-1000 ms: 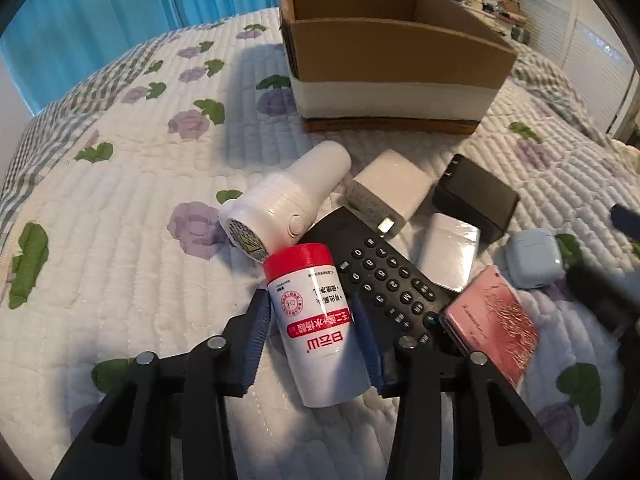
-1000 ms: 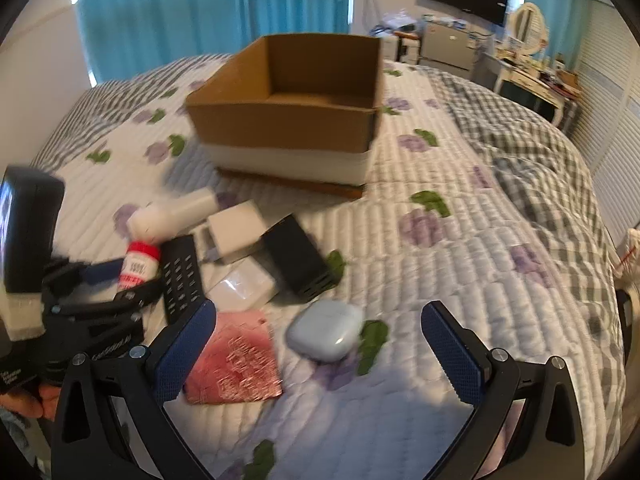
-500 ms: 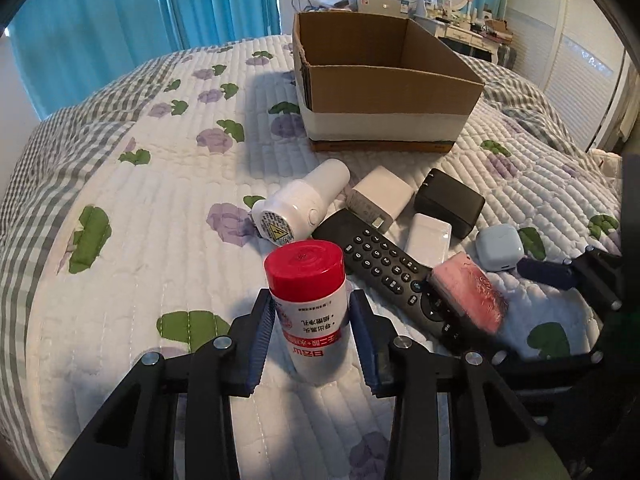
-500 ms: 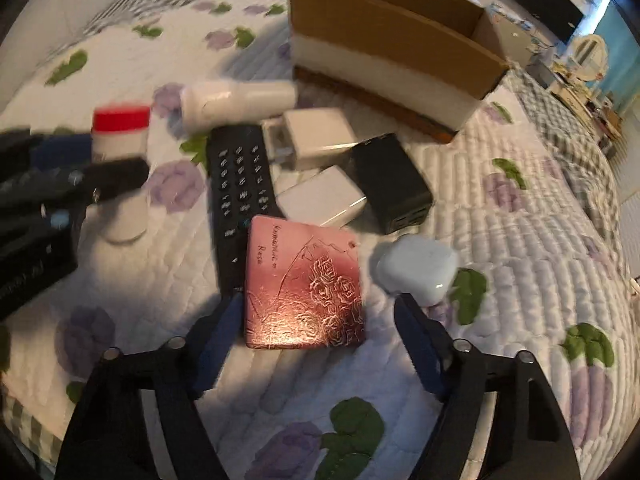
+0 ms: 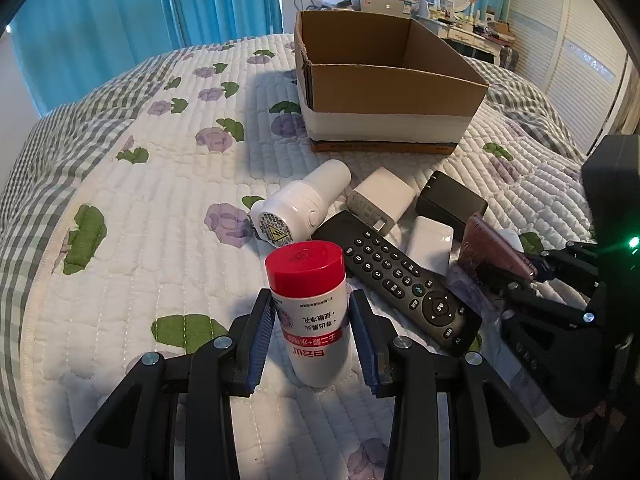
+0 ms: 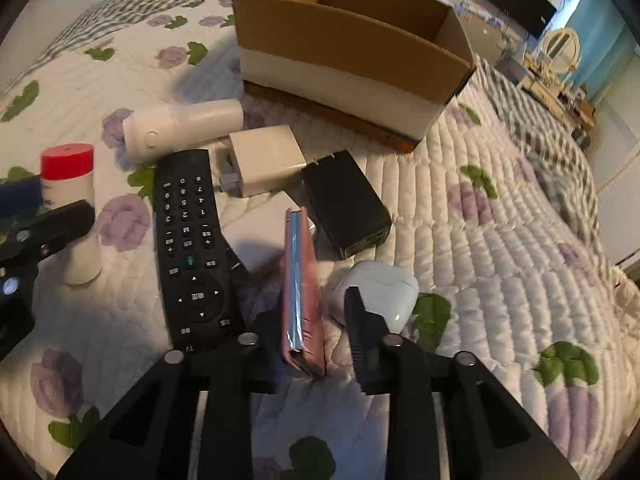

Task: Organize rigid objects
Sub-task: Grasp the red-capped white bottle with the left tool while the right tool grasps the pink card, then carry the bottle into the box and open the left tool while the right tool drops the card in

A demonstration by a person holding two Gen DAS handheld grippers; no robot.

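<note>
Teal curtains (image 5: 120, 20), floral quilted bed (image 5: 140, 200), louvred wardrobe doors (image 5: 580, 52)

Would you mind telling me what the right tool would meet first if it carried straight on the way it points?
Past the pink case standing on edge between the right tool's fingers, it would probably meet the black charger first, then the cardboard box; depth is uncertain.

Quilted bed (image 5: 160, 208): box (image 5: 384, 120), remote (image 5: 404, 276), prob. chargers (image 6: 344, 208).

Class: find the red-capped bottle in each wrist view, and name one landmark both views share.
Left wrist: red-capped bottle at lower centre, upright between the left hand-held gripper fingers.
Right wrist: the bottle at far left edge.
Shared landmark: cardboard box behind the clutter.
</note>
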